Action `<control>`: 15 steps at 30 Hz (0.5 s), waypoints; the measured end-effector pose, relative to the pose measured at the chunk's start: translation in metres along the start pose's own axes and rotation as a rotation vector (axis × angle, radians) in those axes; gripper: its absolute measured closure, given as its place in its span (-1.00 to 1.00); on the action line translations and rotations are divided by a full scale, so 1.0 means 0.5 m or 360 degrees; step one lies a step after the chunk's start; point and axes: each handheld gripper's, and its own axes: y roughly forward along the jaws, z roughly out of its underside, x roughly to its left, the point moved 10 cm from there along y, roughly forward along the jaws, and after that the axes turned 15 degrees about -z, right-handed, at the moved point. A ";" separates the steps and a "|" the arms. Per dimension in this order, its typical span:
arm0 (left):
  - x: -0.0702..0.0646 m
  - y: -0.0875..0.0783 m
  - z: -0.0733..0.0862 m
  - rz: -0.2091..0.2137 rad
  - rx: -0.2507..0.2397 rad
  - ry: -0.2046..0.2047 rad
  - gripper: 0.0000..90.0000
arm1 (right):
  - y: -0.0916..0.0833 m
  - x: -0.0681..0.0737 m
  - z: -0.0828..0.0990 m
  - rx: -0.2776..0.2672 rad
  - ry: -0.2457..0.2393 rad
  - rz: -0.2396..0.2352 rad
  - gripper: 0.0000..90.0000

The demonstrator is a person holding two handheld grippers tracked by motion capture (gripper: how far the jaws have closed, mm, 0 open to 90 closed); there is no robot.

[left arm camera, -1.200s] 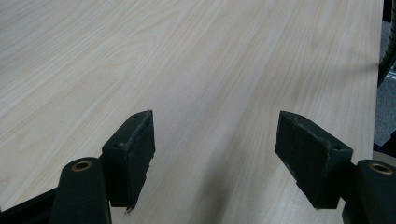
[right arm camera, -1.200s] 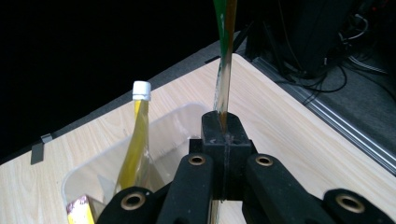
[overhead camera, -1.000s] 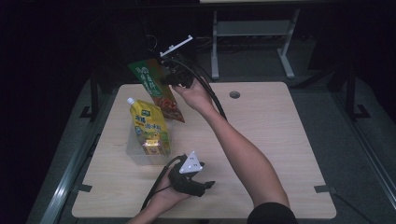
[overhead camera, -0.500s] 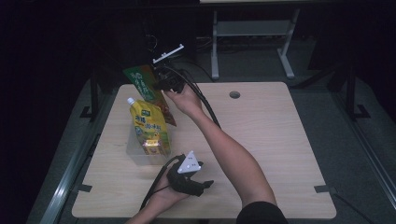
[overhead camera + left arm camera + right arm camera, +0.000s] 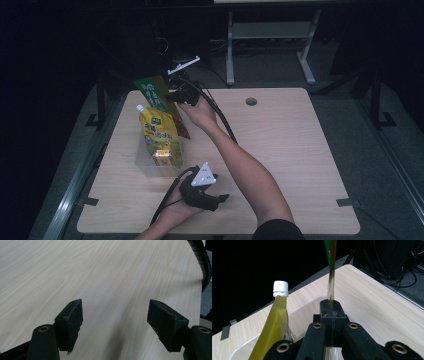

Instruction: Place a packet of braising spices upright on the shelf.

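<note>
Here the right gripper [image 5: 176, 96] is clamped tight on a flat green packet [image 5: 159, 102], its jaws pressed together on the packet's thin edge [image 5: 331, 287]. In the high view it holds the packet tilted over the far end of a clear plastic box [image 5: 145, 167] on the left part of the wooden table [image 5: 290, 145]. A yellow pouch [image 5: 160, 137] with a white cap [image 5: 280, 288] stands upright in that box, just beside the green packet. The left gripper [image 5: 200, 192] rests near the table's front edge, well apart from the box, jaws spread wide with nothing but bare tabletop [image 5: 112, 277] between them.
</note>
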 end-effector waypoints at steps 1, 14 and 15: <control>0.000 0.000 0.000 0.0000 0.0000 0.0002 -0.37 | -0.001 -0.002 0.001 0.0001 -0.0009 0.0001 1.00; 0.007 -0.005 -0.002 -0.0013 -0.0007 -0.0002 -0.37 | 0.004 0.004 0.005 0.0002 -0.0006 -0.0049 0.87; 0.008 -0.005 -0.002 -0.0013 -0.0007 -0.0003 -0.37 | 0.006 0.003 0.005 0.0008 -0.0019 -0.0053 0.86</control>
